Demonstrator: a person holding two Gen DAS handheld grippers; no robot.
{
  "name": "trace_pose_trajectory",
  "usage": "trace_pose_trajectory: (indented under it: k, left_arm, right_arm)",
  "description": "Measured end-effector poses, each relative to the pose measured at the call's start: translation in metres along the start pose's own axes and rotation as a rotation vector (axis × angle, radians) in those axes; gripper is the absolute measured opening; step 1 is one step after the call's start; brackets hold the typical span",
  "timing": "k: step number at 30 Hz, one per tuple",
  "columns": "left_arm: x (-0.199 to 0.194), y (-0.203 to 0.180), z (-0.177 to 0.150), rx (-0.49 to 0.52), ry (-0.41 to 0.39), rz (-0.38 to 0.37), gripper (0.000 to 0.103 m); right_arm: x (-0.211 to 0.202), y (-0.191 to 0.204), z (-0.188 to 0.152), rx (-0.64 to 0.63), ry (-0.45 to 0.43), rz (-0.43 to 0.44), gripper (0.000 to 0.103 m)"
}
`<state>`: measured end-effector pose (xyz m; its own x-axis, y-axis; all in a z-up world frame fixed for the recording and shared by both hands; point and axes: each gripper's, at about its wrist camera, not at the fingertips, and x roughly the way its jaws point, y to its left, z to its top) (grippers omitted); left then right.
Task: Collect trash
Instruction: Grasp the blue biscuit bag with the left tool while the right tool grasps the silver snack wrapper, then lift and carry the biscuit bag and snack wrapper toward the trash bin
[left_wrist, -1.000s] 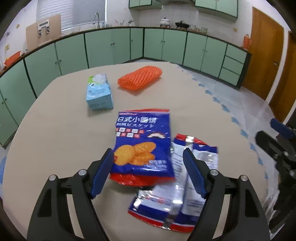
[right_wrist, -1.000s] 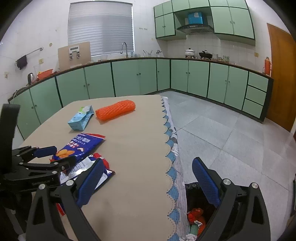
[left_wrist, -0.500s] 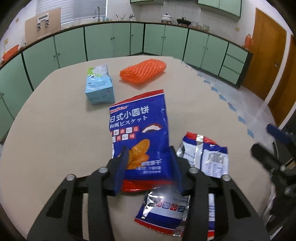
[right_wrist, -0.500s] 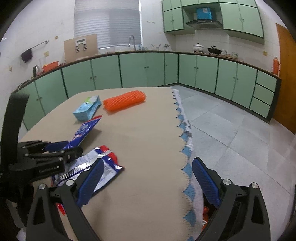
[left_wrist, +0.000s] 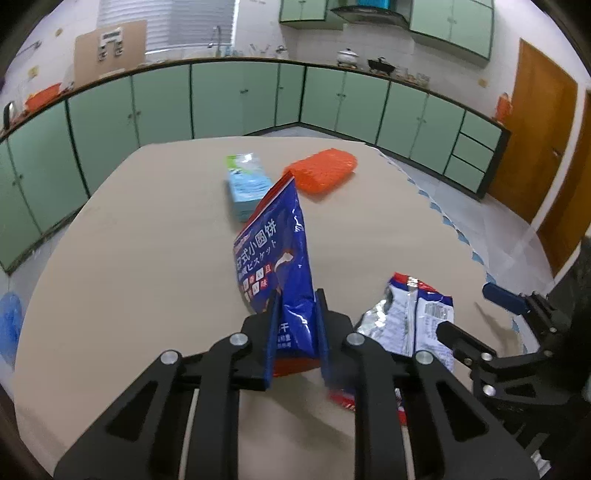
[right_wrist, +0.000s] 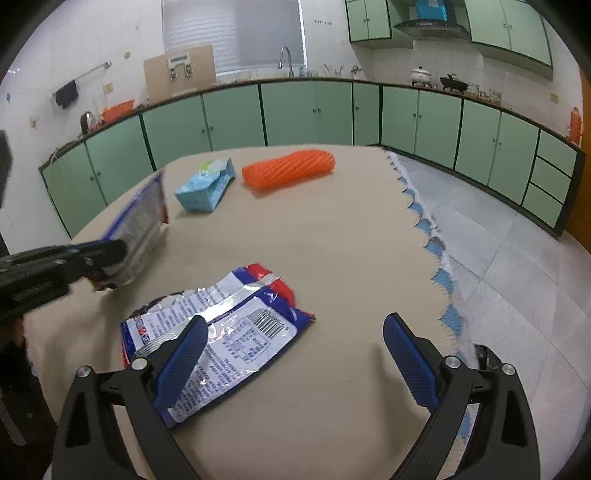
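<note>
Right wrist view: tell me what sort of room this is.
A home kitchen, most likely: green cabinets under a long counter, a tap by the window, and pots below a range hood.

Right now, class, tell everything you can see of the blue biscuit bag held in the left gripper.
The blue biscuit bag is a glossy plastic packet with white Asian lettering and a red bottom edge. The left gripper has its fingers shut on the lower part, so it stands tilted, top corner up, lifted off the beige table. From the right wrist camera its back looks silvery. Nothing else appears to touch it.
</note>
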<state>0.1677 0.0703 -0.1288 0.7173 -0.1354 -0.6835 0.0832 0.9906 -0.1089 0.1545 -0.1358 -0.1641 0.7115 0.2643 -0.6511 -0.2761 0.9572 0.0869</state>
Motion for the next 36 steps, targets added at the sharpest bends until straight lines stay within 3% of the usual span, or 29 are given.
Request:
trace_pose_trajectory:
  k: [4, 7, 11, 12, 14, 25, 28, 36]
  left_arm:
    - [-0.001, 0.011, -0.004, -0.023, -0.006, 0.008, 0.014]
    - [-0.001, 0.013, -0.004, -0.022, -0.018, 0.018, 0.014]
    - [-0.001, 0.014, -0.005, -0.027, -0.026, 0.016, 0.015]
    - [-0.001, 0.015, -0.006, -0.027, -0.027, 0.015, 0.014]
    - [-0.001, 0.014, -0.007, -0.024, -0.027, 0.012, 0.014]
    - [-0.006, 0.015, -0.003, -0.043, -0.030, -0.001, 0.012]
    - [-0.011, 0.012, 0.000, -0.037, -0.041, -0.006, 0.002]
    - [-0.021, -0.005, 0.006, -0.013, -0.068, -0.042, 0.001]
  right_arm:
    - [0.013, 0.005, -0.002, 0.005, 0.040, -0.008, 0.091]
    - [0.015, 0.013, -0.001, -0.033, 0.038, -0.012, 0.078]
    - [0.016, 0.018, 0.000, -0.062, 0.032, -0.019, 0.044]
    - [0.016, 0.018, 0.000, -0.066, 0.029, -0.022, 0.030]
    - [0.016, 0.017, 0.001, -0.062, 0.032, -0.009, 0.019]
    - [-0.015, 0.016, 0.024, -0.053, -0.041, 0.026, 0.014]
    - [-0.030, 0.016, 0.033, -0.062, -0.075, 0.027, 0.014]
    - [-0.063, 0.015, 0.050, -0.086, -0.161, -0.008, 0.014]
